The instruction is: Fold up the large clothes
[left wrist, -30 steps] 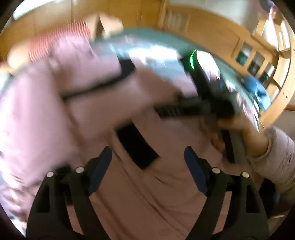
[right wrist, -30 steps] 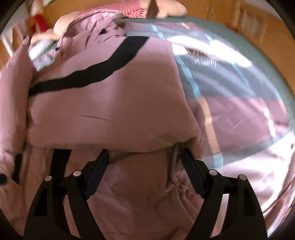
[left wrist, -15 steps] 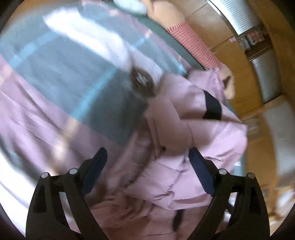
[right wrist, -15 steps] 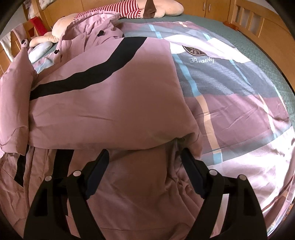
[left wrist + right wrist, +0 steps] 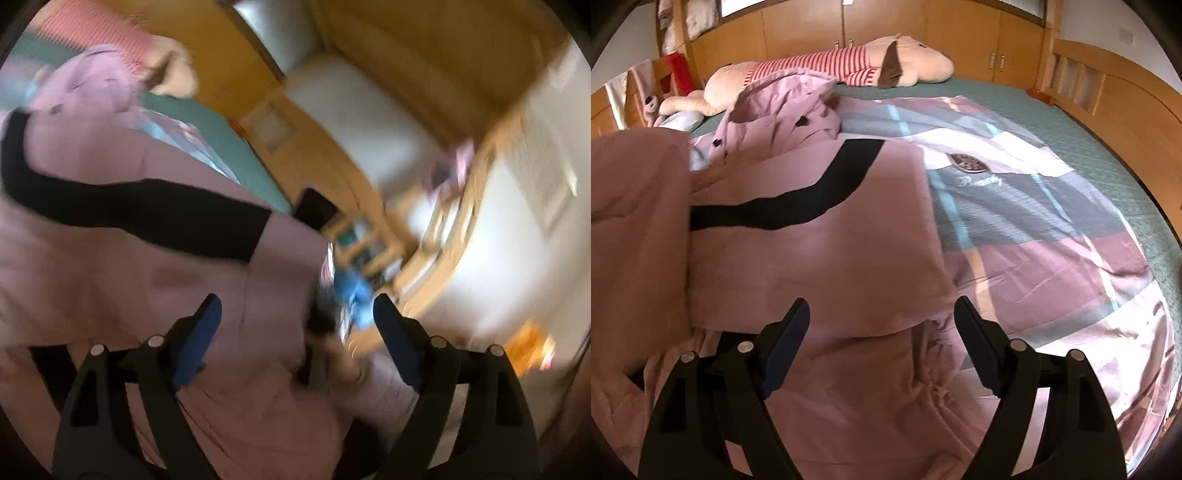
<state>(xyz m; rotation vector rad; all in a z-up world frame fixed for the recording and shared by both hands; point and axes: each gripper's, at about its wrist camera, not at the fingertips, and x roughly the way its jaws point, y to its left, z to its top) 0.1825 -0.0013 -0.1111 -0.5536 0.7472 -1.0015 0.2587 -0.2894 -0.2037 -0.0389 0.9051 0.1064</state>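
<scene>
Since half a second ago my left gripper [image 5: 297, 321] has swung from the bedspread toward the room's shelving; jaws wide, empty. Right gripper [image 5: 881, 325] unchanged, jaws wide, empty, over the pink coat [image 5: 812, 240] on the bed [image 5: 1071, 122]. Only the right view shows the bedspread [image 5: 1034, 229] emblem; its writing is illegible.

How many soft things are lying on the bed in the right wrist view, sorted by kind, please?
Pink padded coat with black stripe: 1
Plush toy in red-and-white striped top: 1
Plaid pink, grey and white bedsheet: 1
Total: 3
</scene>
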